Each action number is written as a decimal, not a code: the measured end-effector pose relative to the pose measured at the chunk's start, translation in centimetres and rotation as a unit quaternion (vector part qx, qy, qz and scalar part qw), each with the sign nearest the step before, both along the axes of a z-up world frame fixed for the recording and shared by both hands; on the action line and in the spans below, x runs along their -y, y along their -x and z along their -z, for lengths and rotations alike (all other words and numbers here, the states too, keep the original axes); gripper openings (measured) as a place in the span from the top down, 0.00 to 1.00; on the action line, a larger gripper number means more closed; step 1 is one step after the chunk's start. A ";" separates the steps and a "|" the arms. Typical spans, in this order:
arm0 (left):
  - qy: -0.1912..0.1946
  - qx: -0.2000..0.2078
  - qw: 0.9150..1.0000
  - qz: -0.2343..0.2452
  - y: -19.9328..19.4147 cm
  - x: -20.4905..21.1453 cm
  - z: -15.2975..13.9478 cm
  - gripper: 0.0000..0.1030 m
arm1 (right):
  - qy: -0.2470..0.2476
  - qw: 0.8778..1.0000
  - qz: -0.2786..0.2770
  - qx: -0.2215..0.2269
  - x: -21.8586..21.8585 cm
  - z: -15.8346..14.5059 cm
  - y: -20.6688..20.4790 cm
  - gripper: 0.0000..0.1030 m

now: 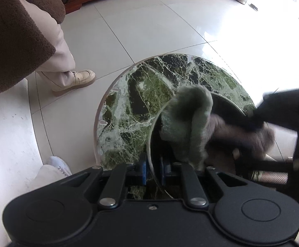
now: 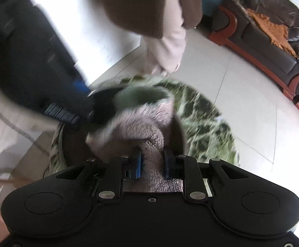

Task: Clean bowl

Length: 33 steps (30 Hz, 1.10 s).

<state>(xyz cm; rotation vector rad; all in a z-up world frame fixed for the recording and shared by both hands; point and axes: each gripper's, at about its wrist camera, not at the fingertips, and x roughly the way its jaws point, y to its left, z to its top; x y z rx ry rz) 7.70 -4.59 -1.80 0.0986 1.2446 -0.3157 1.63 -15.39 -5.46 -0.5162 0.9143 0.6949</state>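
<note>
Left gripper [image 1: 153, 173] is nearly closed, its blue pads pinching the near rim of the bowl [image 1: 152, 135], pointing forward and down over the round green marble table [image 1: 133, 94]. Right gripper [image 2: 151, 164] clamps a fluffy grey-green cloth [image 2: 137, 127] and reaches into the bowl from the right, blurred. Beyond stand a person's leg [image 1: 56, 61] and beige shoe [image 1: 77, 81].

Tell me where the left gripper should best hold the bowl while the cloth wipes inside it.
Grip the bowl by its thin near rim, coming from the near side with one finger inside and one outside the wall. The left gripper already straddles it there, clear of the cloth that the right gripper is wiping with.
</note>
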 end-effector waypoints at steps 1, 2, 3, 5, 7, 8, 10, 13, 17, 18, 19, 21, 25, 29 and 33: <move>-0.001 0.000 1.000 0.001 0.0 0.0 0.0 0.89 | -0.001 1.000 0.000 0.001 0.0 0.0 0.0 0.80; -0.002 0.001 1.000 0.003 0.0 0.1 0.0 0.89 | -0.002 1.000 0.001 0.001 0.0 0.0 -0.1 0.80; -0.003 0.001 1.000 0.003 0.0 0.1 0.0 0.89 | -0.002 1.000 0.001 0.002 0.0 0.0 -0.1 0.80; -0.005 0.001 1.000 0.002 0.0 0.0 0.0 0.88 | -0.004 1.000 0.002 0.004 0.0 -0.1 -0.2 0.80; -0.005 -0.001 1.000 -0.001 0.1 -0.1 0.0 0.88 | -0.002 1.000 0.005 0.009 0.1 -0.1 -0.5 0.80; -0.004 -0.001 1.000 -0.002 0.2 -0.1 0.0 0.88 | 0.004 1.000 0.010 0.018 0.2 -0.2 -0.9 0.80; -0.002 -0.002 1.000 -0.003 0.2 -0.3 0.0 0.88 | 0.015 0.999 0.020 0.035 0.3 -0.4 -1.7 0.80; -0.001 0.000 1.000 -0.006 0.3 -0.4 -0.1 0.88 | 0.020 0.999 0.024 0.024 1.1 -0.3 -1.4 0.80; -0.001 0.003 1.000 -0.009 0.4 -0.6 -0.2 0.88 | 0.027 1.000 -0.002 0.002 0.5 0.4 0.5 0.80; -0.001 0.004 1.000 -0.010 0.4 -0.6 -0.3 0.88 | 0.019 1.000 -0.004 -0.003 0.2 0.3 0.5 0.80; -0.001 0.005 1.000 -0.011 0.4 -0.7 -0.3 0.88 | 0.009 1.000 0.000 -0.003 0.2 0.2 0.4 0.80; -0.001 0.006 1.000 -0.012 0.5 -0.8 -0.4 0.88 | -0.007 1.000 0.009 0.001 0.1 -0.2 -0.1 0.80; -0.001 0.009 1.000 -0.016 0.6 -1.0 -0.5 0.89 | -0.026 0.999 0.040 0.018 1.5 -1.7 -0.8 0.71; 0.007 0.016 1.000 -0.018 0.1 -1.1 -0.9 0.89 | -0.060 0.994 0.083 0.023 3.9 -3.2 0.3 0.66; 0.005 0.018 1.000 -0.009 -0.2 -0.7 -0.7 0.89 | -0.118 0.975 0.190 -0.005 7.1 -3.1 0.5 0.59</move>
